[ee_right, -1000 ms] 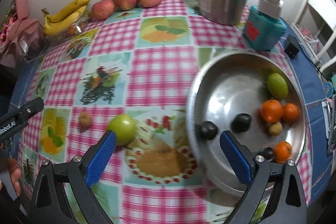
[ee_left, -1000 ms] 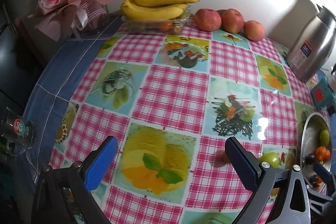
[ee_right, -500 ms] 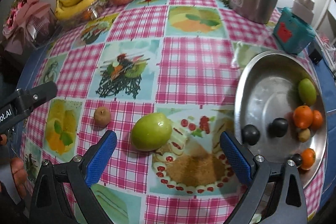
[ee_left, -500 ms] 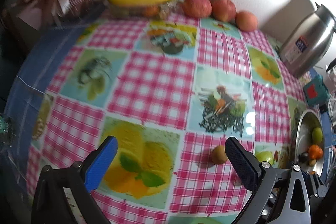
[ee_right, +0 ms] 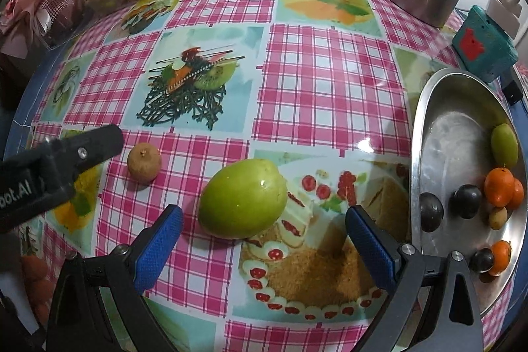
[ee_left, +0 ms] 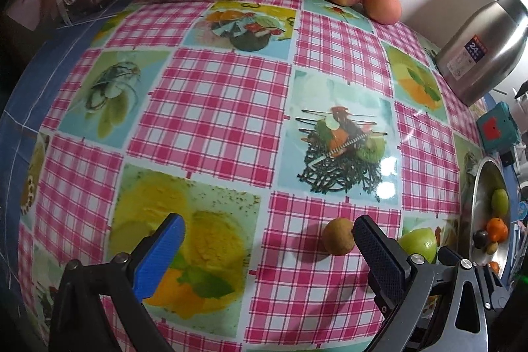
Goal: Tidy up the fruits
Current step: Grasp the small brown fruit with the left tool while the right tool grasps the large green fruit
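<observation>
Gripper, right (ee_right: 264, 225): jaws wide around smooth oval green fruit (ee_right: 242, 198).

Guava (ee_right: 242, 198) on tablecloth (ee_right: 330, 81), small fruit (ee_right: 144, 162) to its left, bowl (ee_right: 419, 134) right.

Black frames, blue textured jaws, screws

My right tongs (ee_right: 262, 236) have swung left, away from the steel bowl (ee_right: 416, 160), and now the green fruit (ee_right: 243, 198) sits just ahead between the spread fingers. My left tongs (ee_left: 269, 248) moved forward; the small brown fruit (ee_left: 338, 236) now lies beside their right finger.
</observation>
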The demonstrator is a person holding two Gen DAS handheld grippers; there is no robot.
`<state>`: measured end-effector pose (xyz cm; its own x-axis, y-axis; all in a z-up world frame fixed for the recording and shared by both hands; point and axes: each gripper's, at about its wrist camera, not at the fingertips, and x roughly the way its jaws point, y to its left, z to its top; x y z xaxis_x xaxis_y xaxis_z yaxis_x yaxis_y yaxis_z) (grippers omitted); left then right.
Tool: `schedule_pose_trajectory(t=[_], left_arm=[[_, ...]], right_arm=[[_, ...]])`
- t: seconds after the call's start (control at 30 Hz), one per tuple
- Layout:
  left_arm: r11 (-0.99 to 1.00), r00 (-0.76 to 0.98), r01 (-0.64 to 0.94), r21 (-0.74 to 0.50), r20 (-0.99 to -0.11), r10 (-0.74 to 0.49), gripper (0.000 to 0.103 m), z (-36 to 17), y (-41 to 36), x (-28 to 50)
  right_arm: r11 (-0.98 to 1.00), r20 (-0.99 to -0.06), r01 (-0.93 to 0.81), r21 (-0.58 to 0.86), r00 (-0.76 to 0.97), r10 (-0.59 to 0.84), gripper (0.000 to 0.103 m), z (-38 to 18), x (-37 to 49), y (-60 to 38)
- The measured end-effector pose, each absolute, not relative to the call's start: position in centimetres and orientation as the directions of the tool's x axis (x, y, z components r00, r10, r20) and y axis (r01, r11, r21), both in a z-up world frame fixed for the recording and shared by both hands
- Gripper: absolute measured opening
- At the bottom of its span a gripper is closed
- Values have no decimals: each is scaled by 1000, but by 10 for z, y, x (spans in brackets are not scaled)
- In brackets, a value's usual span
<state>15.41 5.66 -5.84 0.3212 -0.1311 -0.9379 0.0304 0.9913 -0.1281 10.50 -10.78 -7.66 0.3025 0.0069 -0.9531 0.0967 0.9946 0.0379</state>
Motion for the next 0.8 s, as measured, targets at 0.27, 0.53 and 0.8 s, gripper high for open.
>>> schedule_pose_trajectory(t=[0.27,0.53,0.8], left_arm=[[985,310,62,-162,-935,-173,103,-58,49,154],[976,273,54,-209,-938,-216,87,-62,39,154],[954,238,42,-296,-925,-298,40,-65,39,150]], right_arm=[[996,-946,88,29,324,-1,92,-76,112,-104],[996,-934,50,68,354,46,54,-68,112,-97],[997,-936,44,71,349,51,54,-69,110,-97]])
